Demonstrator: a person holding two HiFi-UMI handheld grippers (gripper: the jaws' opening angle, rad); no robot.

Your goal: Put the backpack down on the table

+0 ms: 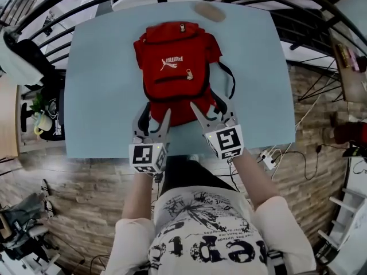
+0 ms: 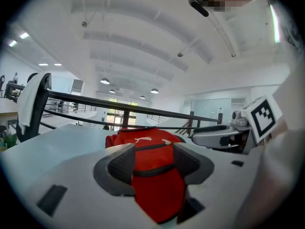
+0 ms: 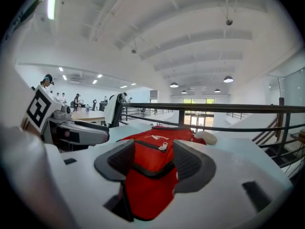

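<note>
- Pale blue table (image 1: 92, 96), mid-frame: a red backpack (image 1: 172, 67) lies flat.
- Lower centre, left gripper (image 1: 153, 118) and right gripper (image 1: 209, 106) gape open, empty.
- Soft, probably light; black strap (image 1: 232, 79) suits gripping.

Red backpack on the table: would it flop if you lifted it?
Probably floppy: the red fabric backpack lies flat and slumped on the pale blue table. Its black straps would likely dangle. It looks fairly flat, so probably light.
</note>
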